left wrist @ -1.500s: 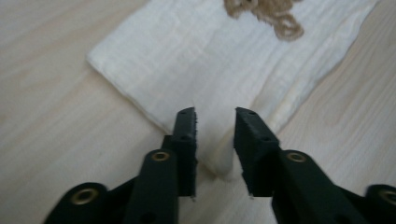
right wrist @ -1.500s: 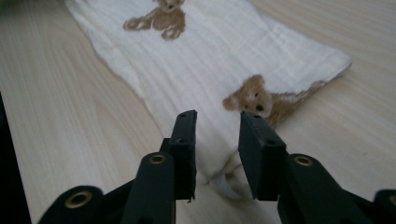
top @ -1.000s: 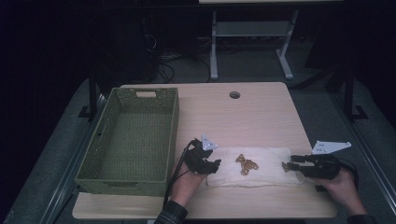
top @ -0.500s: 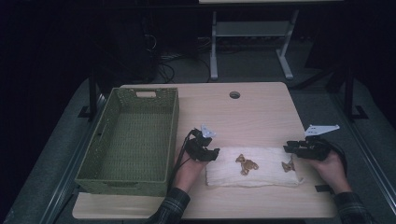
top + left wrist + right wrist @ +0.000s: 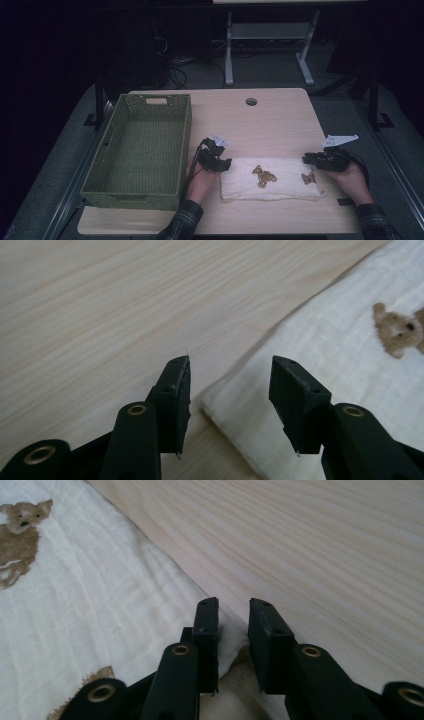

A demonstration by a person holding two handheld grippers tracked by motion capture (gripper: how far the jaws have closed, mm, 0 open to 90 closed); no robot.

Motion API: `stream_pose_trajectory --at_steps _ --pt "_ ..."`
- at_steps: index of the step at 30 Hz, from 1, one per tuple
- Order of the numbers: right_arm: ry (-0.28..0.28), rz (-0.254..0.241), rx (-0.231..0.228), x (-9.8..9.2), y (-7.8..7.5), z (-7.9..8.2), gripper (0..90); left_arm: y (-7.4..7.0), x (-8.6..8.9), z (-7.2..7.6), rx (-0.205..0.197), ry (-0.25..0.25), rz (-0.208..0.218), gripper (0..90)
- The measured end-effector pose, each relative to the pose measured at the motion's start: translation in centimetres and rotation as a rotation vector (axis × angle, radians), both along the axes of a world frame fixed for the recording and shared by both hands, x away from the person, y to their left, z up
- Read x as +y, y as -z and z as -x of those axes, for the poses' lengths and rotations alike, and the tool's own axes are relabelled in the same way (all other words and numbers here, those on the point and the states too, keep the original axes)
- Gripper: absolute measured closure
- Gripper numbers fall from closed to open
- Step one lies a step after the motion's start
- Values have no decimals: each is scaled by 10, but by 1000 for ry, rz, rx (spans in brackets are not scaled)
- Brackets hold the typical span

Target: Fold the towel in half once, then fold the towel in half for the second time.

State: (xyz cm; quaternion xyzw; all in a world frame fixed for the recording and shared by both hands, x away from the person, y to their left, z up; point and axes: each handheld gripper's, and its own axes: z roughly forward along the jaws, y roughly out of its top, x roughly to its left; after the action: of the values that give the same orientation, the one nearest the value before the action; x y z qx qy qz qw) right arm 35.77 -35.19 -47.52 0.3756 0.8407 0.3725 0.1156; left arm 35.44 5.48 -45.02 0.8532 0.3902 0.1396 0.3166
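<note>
The pale wooden desk [image 5: 280,120] carries a green woven basket [image 5: 140,145] along its left side, unmoved since the earlier frames. To the basket's right, near the front edge, lies a folded white cloth [image 5: 272,177] with brown teddy-bear prints [image 5: 263,176]; it lies flat and in much the same place as half a second ago, though its right end now looks slightly rumpled. The left gripper [image 5: 218,161] sits at the cloth's far left corner, about where it was, with the person's left hand [image 5: 200,182] behind it. In the left gripper view its jaws stand clearly apart, one over bare wood and one over the cloth's corner, gripping nothing. The right gripper [image 5: 320,159] has come back down and in toward the cloth's far right corner, after being lifted a little farther off half a second earlier. In the right gripper view its jaws stand a narrow gap apart with the cloth's edge [image 5: 235,645] bunched between them, not yet clamped
</note>
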Motion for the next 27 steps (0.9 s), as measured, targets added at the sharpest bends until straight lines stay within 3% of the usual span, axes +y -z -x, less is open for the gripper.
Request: stream_pose_trajectory --at_steps 6,9,11,12,13,15,22,27 --pt "-8 -13 0 -1 1 1 790 10 1 -5 26 -16 -13 560" --pt "-15 -18 2 0 1 2 834 11 2 -6 28 1 11 648" --pt "-16 -18 2 0 1 2 840 11 2 -7 35 12 18 762" --pt "-18 -15 3 1 1 2 854 10 1 -8 68 27 43 829" --pt "-16 -7 5 2 0 2 859 10 1 -8 66 35 34 845" --pt "-18 19 -7 4 -1 3 865 9 1 -8 70 33 50 856" --pt "-1 17 -6 -2 -3 -3 866 0 3 -10 31 22 108 858" --pt "18 4 -44 -5 -10 -14 866 -7 1 -16 -3 21 109 856"
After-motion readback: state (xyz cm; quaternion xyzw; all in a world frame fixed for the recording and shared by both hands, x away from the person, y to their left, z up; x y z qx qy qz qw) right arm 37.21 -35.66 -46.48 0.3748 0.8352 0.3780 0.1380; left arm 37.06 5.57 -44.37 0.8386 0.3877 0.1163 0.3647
